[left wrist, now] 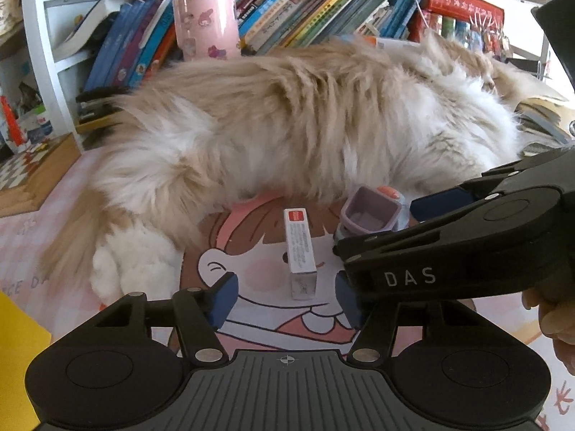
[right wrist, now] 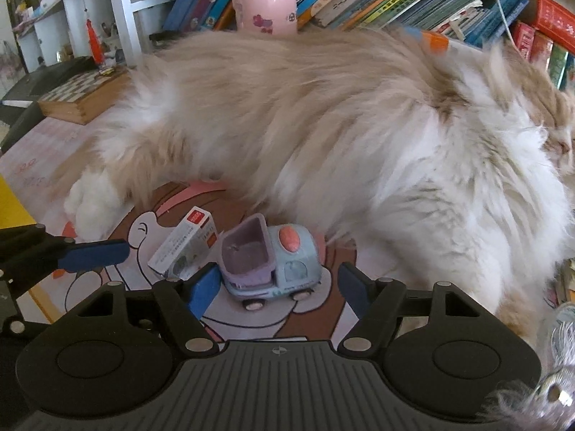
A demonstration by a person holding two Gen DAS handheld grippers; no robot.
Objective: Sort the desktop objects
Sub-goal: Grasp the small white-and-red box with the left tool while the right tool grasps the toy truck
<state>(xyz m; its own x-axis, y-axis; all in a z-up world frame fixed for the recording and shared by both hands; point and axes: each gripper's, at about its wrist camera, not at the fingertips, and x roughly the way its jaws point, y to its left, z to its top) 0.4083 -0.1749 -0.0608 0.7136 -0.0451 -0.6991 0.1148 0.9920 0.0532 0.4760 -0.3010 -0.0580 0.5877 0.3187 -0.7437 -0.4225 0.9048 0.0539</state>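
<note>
A white shelf (left wrist: 46, 72) crammed with leaning books (left wrist: 287, 10) backs the pink cartoon desk mat (left wrist: 251, 262), daylight bright.

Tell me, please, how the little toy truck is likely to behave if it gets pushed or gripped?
The toy truck stands on small wheels, so a push would probably roll it across the mat. Its hard-looking plastic body should stay stiff and seem light. The open right hand-held gripper straddles it; rounded sides might slip.

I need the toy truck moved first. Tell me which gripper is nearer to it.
Right. The right gripper is open with the small blue and purple plastic toy truck between its fingers; the left gripper is open around the white cardboard box beside it.
</note>
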